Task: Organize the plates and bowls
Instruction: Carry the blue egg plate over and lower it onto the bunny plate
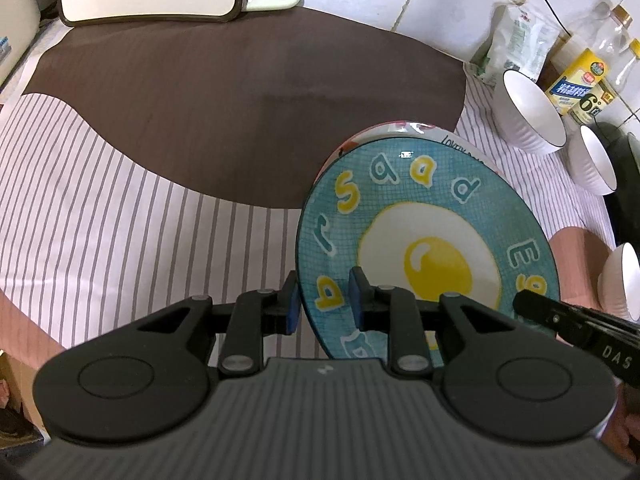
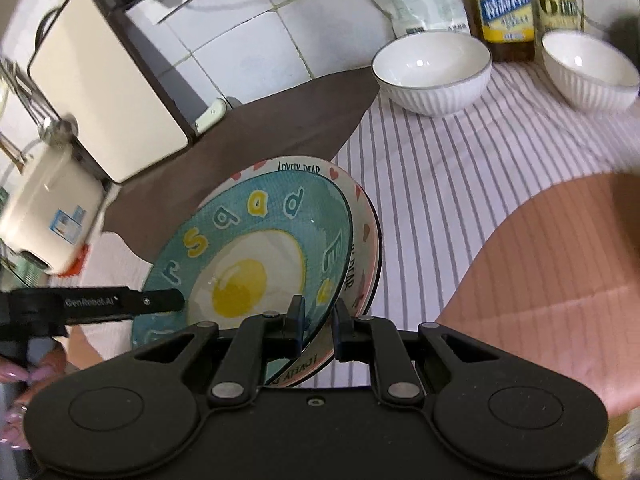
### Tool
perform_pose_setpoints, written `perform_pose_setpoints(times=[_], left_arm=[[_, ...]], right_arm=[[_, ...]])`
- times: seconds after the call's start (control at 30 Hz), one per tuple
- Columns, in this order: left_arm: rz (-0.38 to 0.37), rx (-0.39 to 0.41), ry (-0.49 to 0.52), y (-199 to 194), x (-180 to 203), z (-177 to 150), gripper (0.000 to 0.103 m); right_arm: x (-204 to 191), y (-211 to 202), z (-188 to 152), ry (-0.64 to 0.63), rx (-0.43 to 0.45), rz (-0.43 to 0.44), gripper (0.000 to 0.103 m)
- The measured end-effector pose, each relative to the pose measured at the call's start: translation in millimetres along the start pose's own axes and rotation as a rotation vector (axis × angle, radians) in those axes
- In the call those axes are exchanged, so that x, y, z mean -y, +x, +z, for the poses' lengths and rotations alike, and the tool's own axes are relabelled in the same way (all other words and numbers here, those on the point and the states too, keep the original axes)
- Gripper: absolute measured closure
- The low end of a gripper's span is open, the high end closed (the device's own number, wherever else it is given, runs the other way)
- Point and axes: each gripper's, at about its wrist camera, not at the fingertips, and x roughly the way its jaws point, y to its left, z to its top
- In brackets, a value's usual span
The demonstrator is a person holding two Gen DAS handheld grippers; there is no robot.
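Two stacked glazed plates hang tilted just over the striped counter (image 2: 440, 184): the blue egg plate (image 1: 424, 240) on a pink-rimmed plate (image 2: 366, 236). Left gripper (image 1: 324, 304) and right gripper (image 2: 318, 328) clench opposite rims; heavy, slippery, breakable, I'd judge.

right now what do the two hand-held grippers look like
Both are matte black plastic. Each has a wide ribbed body, two round discs, and linkage arms with silver rivets leading to two slim fingers with blue pads. The left hand-held gripper reads "GenRobot.AI" on its side; the right hand-held gripper shows "DAS". Painted pinkish nails show on the hand.
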Motion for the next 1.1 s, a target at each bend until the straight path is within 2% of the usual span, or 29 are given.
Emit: perform_pose_setpoints(times=[0.23, 0.47, 0.63, 1.1], left_arm=[[0.036, 0.025, 0.007, 0, 6, -4, 0.078], [0.086, 0.055, 0.016, 1, 15, -8, 0.076], [0.102, 0.074, 0.010, 4, 17, -10, 0.075], [0.114, 0.092, 0.046, 8, 18, -12, 0.074]], right_arm=[[-25, 2, -1, -0.155, 0.015, -0.127, 0.075], [-29, 0, -5, -0.173, 0.045, -0.154, 0.074], [-39, 0, -13, -0.235, 0.092, -0.197, 0.072], [-56, 1, -14, -0.273, 0.037, -0.301, 0.067]])
